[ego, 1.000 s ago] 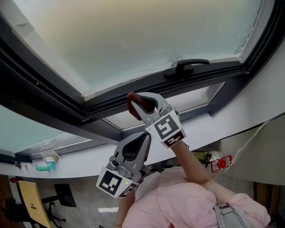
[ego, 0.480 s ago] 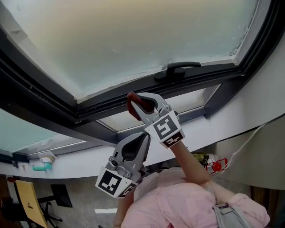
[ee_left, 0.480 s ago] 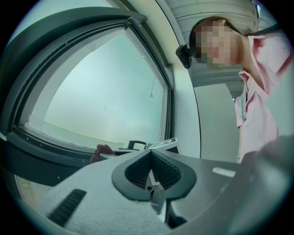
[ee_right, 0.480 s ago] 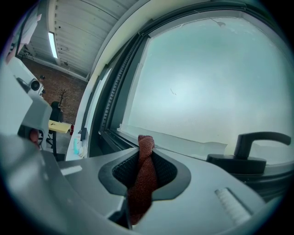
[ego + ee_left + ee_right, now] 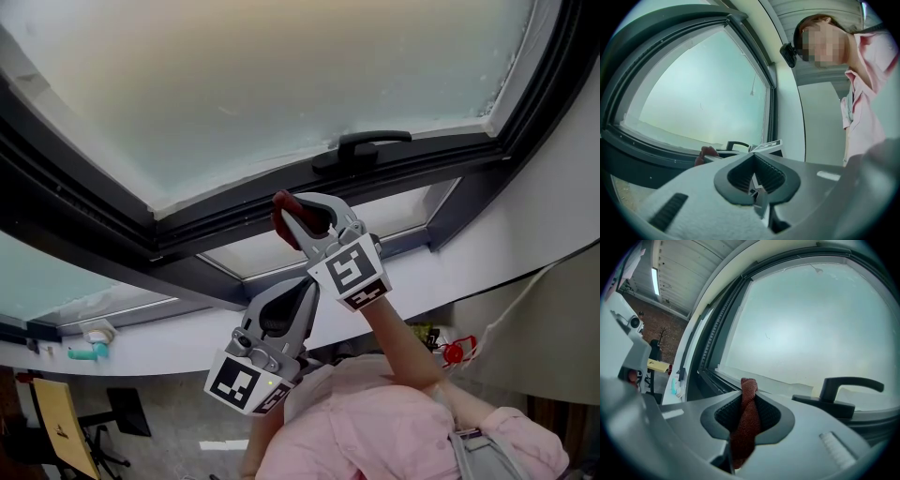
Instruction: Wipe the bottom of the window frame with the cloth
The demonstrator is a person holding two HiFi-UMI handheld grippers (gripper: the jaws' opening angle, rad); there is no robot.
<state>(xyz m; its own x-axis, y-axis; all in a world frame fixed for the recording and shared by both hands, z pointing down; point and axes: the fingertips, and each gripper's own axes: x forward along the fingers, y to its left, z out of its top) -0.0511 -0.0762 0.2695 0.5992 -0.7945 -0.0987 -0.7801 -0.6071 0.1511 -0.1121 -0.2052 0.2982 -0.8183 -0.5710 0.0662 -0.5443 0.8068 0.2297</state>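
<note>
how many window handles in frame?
1. The black handle sits on the bottom rail of the window frame, just beyond the right tongs, which grip the red cloth. The frame runs past the picture edges, so others may be hidden.

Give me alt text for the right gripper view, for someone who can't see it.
The right gripper is shut on a rust-red cloth whose tip pokes up in front of the bottom of a dark window frame. Pale glass fills the view, with a black handle at lower right.
</note>
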